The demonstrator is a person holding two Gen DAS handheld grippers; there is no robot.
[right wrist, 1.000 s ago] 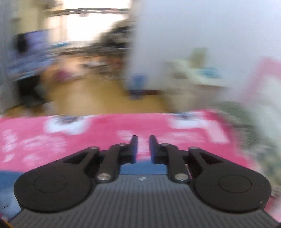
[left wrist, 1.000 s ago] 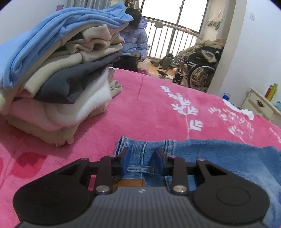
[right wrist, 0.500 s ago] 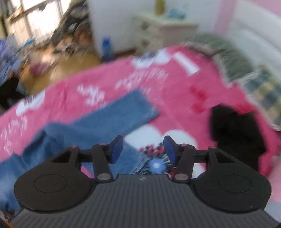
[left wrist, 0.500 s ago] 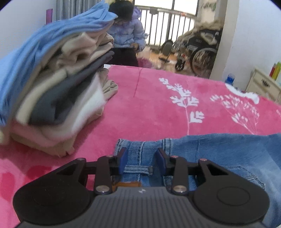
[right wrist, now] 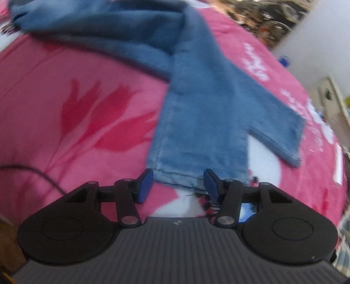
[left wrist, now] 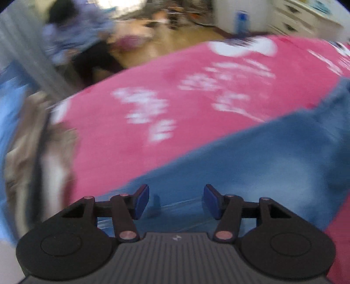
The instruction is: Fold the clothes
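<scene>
Pink blanket (right wrist: 91,122) with white and darker red floral print covered the bed and filled most of both views. Blue jeans (right wrist: 203,113) lay spread flat on it, two legs running toward the right wrist camera, one hem ending just ahead of the right fingertips, the other leg angled off to the right with its hem further out. In the left wrist view the jeans (left wrist: 251,166) showed as a wide blurred denim area directly under and ahead of the left gripper. Stack of folded clothes (left wrist: 26,139), beige, white and light blue, sat at the left edge of that view on the blanket, heavily blurred. A person (left wrist: 87,43) in a pale purple top stood beyond the bed, blurred. White dresser (left wrist: 306,15) at top right. Thin black cable (right wrist: 32,172) crossed the blanket on the left. Left gripper (left wrist: 176,202) had jaws spread wide, nothing between them, over the denim. Right gripper (right wrist: 179,185) also spread wide, empty, the leg hem lying between its blue pads, contact unclear
</scene>
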